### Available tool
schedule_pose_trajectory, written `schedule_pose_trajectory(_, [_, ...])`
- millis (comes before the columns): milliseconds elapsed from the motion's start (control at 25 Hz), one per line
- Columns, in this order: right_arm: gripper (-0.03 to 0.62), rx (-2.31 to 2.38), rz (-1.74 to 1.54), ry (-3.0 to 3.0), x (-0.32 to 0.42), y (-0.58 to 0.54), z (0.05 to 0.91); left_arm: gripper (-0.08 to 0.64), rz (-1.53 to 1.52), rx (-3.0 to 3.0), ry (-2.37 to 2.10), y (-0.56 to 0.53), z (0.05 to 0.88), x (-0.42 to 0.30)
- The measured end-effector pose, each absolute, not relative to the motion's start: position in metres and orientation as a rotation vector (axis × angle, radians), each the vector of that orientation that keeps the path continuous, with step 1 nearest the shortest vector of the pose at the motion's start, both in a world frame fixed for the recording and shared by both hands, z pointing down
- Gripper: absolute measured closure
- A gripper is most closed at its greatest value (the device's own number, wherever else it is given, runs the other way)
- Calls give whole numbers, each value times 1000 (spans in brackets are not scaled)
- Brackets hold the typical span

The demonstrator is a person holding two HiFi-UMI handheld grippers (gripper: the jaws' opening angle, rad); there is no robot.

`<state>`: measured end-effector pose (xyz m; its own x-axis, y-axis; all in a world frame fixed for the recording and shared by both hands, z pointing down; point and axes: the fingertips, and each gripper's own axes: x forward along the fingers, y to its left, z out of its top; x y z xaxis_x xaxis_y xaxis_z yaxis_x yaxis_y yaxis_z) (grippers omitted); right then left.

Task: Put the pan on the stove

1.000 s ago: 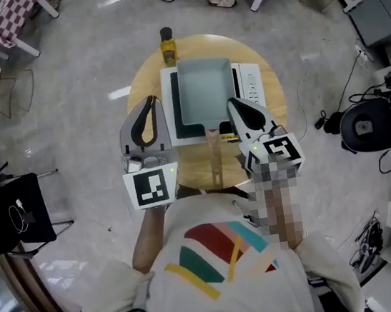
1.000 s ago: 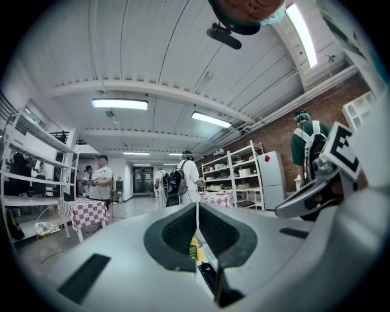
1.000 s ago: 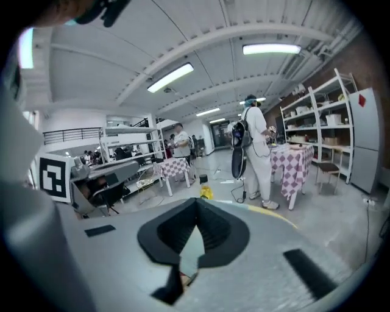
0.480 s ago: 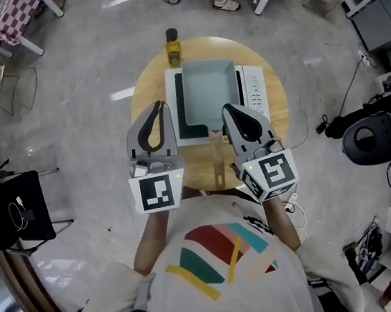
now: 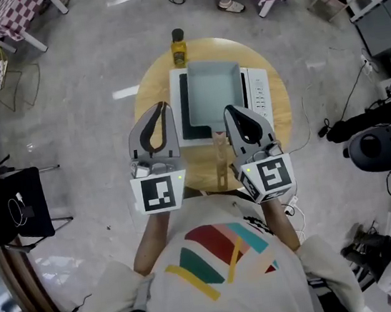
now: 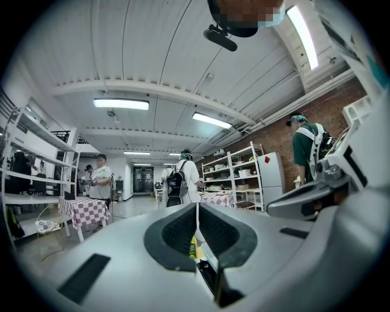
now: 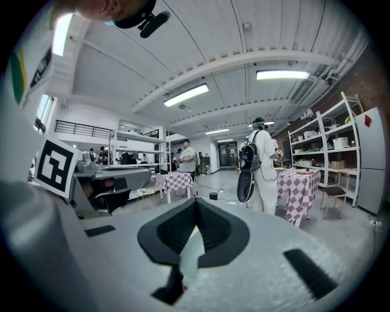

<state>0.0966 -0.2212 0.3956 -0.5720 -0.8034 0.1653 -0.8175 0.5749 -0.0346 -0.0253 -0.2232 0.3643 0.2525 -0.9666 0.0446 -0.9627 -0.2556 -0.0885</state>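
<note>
Pan (image 5: 210, 97) sits on the stove (image 5: 257, 92), its handle (image 5: 220, 159) pointing at the person, so the placing looks done (or nearly). Dark glass shows at the pan's left and near sides only, so a centring nudge by the handle may be what is left. Left gripper (image 5: 165, 106) and right gripper (image 5: 226, 110) hover over the near side of the table (image 5: 149, 93), jaws together, holding nothing. The pan is square, matte grey-green and deep-walled with a straight wooden handle. The stove is flat and white, the table round pale wood.
</note>
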Motion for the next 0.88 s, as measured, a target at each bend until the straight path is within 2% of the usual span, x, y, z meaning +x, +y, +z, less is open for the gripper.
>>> schedule_pose_trajectory(880, [594,1346,145,-2643,90,-228,399,551,-148,-2472,1864,-236,362,-24])
